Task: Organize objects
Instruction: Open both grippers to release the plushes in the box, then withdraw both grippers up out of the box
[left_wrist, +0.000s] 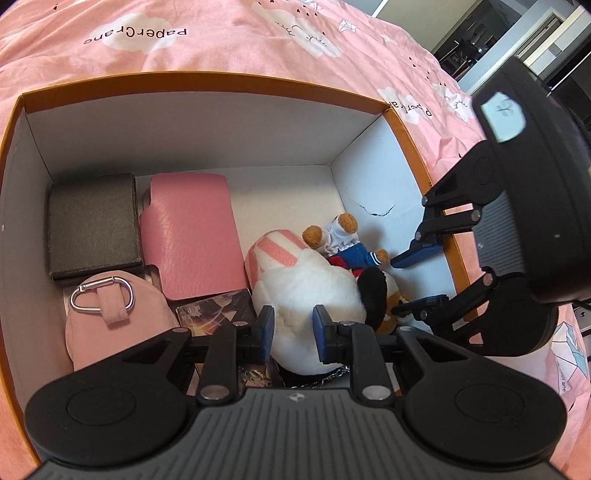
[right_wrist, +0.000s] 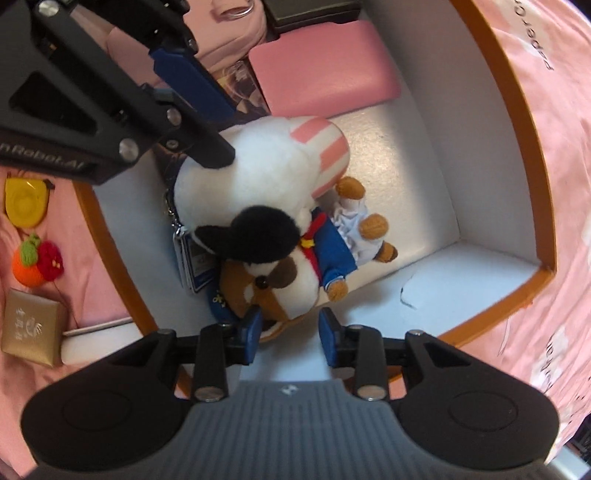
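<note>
Orange cardboard box (left_wrist: 207, 79) on the pink bed (left_wrist: 221, 37): how full is it, going from its left wall across?

Well filled, I'd say. In the far left corner lies a black case (left_wrist: 92, 225), with a pink pouch (left_wrist: 110, 325) and its clip in front of it. Next comes a pink leather wallet (left_wrist: 188, 236), then a dark printed card pack (left_wrist: 214, 314) at the near edge.

And the right half?

A white plush (left_wrist: 306, 295) with a pink-striped end, touching a small bear doll (left_wrist: 351, 251) in a blue sailor suit, which lies near the right wall.

What are the tongs doing?

The left tongs (left_wrist: 293, 325) are drawn nearly together right over the white plush. I cannot tell whether they pinch its fur. The right tongs (right_wrist: 290, 328) stand apart above the bear doll's head with nothing pressed between them, so the doll looks set down.

So, finished?

Not quite, by my reckoning. Outside the box, along its near side in the right wrist view, a yellow piece (right_wrist: 26, 203), knitted fruit (right_wrist: 37, 262) and a gold packet (right_wrist: 31, 328) lie on the bed. Those look like what is left, and the bare floor by the far right corner could take them
</note>
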